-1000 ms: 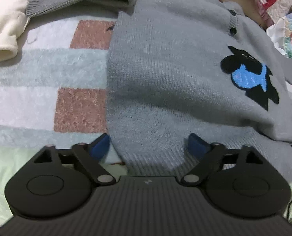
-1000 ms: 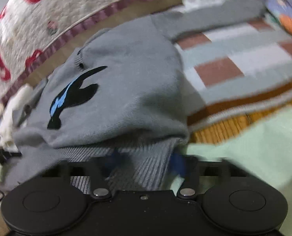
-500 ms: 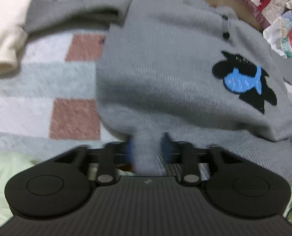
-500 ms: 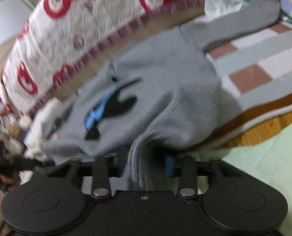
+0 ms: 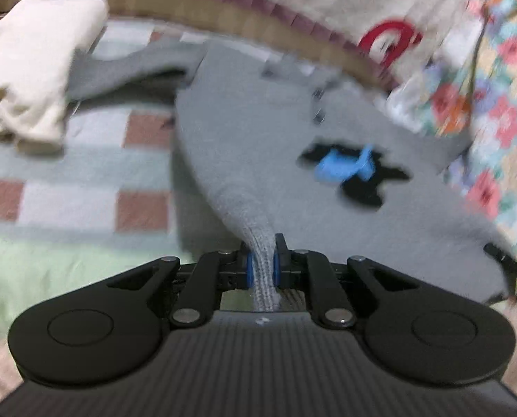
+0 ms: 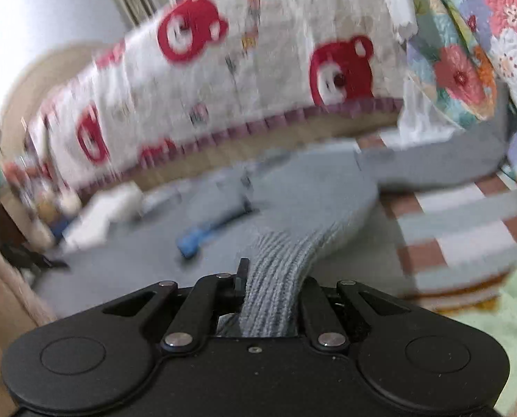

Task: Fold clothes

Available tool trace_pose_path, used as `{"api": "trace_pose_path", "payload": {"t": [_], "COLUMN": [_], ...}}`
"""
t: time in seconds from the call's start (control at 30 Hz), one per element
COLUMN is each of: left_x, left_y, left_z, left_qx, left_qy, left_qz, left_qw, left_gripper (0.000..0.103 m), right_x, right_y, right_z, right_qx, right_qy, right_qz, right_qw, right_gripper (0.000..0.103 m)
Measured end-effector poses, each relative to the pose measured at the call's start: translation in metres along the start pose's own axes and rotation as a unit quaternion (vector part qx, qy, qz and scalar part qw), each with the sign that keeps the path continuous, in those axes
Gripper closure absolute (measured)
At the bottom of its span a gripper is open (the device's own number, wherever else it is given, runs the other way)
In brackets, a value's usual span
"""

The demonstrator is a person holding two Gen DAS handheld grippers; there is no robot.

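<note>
Both grippers pinch the ribbed hem of a grey knitted sweater with a black-and-blue chest patch (image 5: 258, 160) — left gripper (image 5: 261, 267) and right gripper (image 6: 270, 290) each clamped tight on bunched fabric. The sweater stretches away from them across a pink-and-white checked blanket (image 5: 84, 187), collar farthest. A cream folded garment (image 5: 32, 69) lies beside its sleeve; a bear-print quilt (image 6: 241, 69) rises beyond — blurred.
</note>
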State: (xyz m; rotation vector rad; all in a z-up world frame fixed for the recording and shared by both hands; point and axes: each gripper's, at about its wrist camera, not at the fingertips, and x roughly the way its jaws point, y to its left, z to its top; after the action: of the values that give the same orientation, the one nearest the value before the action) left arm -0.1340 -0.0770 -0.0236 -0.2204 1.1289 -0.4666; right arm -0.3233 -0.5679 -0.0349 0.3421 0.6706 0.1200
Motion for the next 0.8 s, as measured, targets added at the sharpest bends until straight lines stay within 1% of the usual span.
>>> {"api": "trace_pose_path", "payload": {"t": [0.07,0.13,0.17,0.2,0.23,0.27,0.3,0.33,0.37,0.43,0.53,0.6,0.63,0.67,0.73,0.8], "left_x": [0.023,0.045,0.052,0.054,0.053,0.053,0.049,0.044,0.040,0.031,0.017,0.008,0.003,-0.001,0.005,0.018], "left_y": [0.012,0.018,0.019,0.017,0.015,0.013,0.013,0.014,0.016,0.018,0.022,0.024,0.026,0.027,0.031,0.037], "left_z": [-0.014,-0.024,-0.027,-0.027,-0.027,-0.027,-0.023,-0.017,-0.012,0.000,0.017,0.028,0.034,0.040,0.060,0.084], "left_qx": [-0.020,-0.030,-0.026,-0.019,-0.010,-0.002,0.000,-0.001,-0.001,-0.002,-0.003,-0.004,-0.004,-0.004,-0.008,-0.020], "left_qy": [0.044,0.076,0.087,0.088,0.087,0.085,0.077,0.067,0.057,0.036,0.005,-0.015,-0.025,-0.036,-0.049,-0.062], "left_qz": [0.018,0.042,0.056,0.063,0.067,0.071,0.069,0.065,0.061,0.053,0.042,0.034,0.030,0.026,0.021,0.019], "left_qw": [0.9987,0.9958,0.9943,0.9940,0.9939,0.9938,0.9947,0.9956,0.9965,0.9979,0.9991,0.9993,0.9992,0.9990,0.9985,0.9977], "left_gripper": [0.093,0.093,0.091,0.091,0.086,0.077,0.072,0.066,0.065,0.064,0.062,0.062,0.062,0.062,0.061,0.059], "right_x": [0.016,0.037,0.045,0.049,0.047,0.043,0.039,0.035,0.028,0.016,0.005,0.009,0.019,0.031,0.056,0.085], "right_y": [-0.003,-0.001,0.004,0.008,0.013,0.017,0.021,0.025,0.028,0.030,0.033,0.036,0.039,0.046,0.061,0.086], "right_z": [-0.024,-0.045,-0.053,-0.057,-0.056,-0.054,-0.052,-0.050,-0.045,-0.032,-0.012,0.002,0.014,0.026,0.050,0.082], "right_qx": [0.000,-0.018,-0.032,-0.043,-0.052,-0.061,-0.069,-0.078,-0.081,-0.075,-0.049,-0.037,-0.031,-0.027,-0.022,-0.032], "right_qy": [0.054,0.108,0.122,0.127,0.122,0.116,0.109,0.103,0.088,0.052,0.000,-0.021,-0.027,-0.030,-0.035,-0.036], "right_qz": [-0.039,-0.087,-0.104,-0.113,-0.118,-0.123,-0.128,-0.133,-0.140,-0.152,-0.166,-0.154,-0.143,-0.127,-0.092,-0.043], "right_qw": [0.998,0.990,0.987,0.985,0.984,0.984,0.983,0.983,0.983,0.984,0.985,0.987,0.989,0.991,0.995,0.998], "right_gripper": [0.094,0.093,0.088,0.083,0.080,0.073,0.068,0.057,0.053,0.052,0.050,0.050,0.050,0.050,0.050,0.050]}}
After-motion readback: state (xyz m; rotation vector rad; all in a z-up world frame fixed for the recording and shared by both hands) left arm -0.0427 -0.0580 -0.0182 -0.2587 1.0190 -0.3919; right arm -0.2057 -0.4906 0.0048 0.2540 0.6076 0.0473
